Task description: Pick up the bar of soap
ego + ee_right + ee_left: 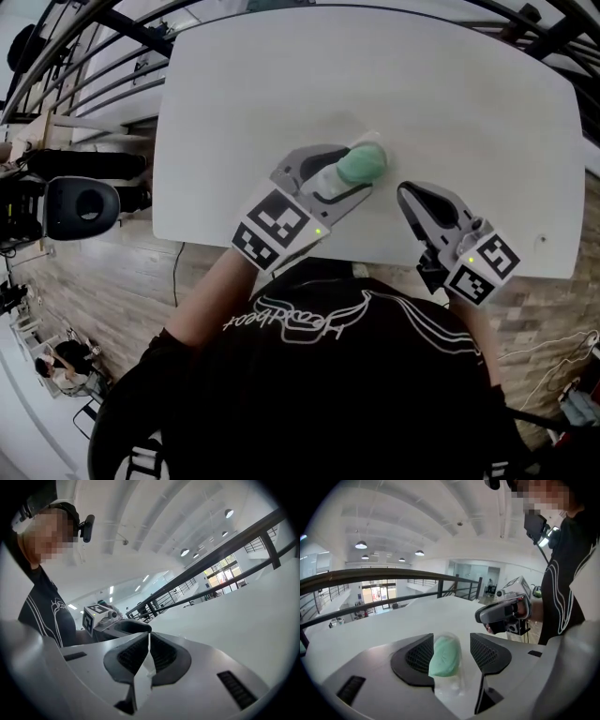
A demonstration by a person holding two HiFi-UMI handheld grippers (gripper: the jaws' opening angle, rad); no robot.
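A mint-green bar of soap [364,161] in a clear wrapper lies on the white table [375,75] near its front edge. My left gripper [359,172] straddles it with jaws apart. In the left gripper view the soap [444,657] leans against the left pad, and a gap shows between it and the right pad [483,652]. My right gripper [406,194] sits just right of the soap, low over the table. Its pads meet in the right gripper view [148,640], with nothing between them.
The table's front edge [375,255] runs just under both grippers, with the person's black shirt [319,375] behind it. A black round seat [82,208] stands left of the table on the wooden floor. Dark railings [84,56] curve around the far side.
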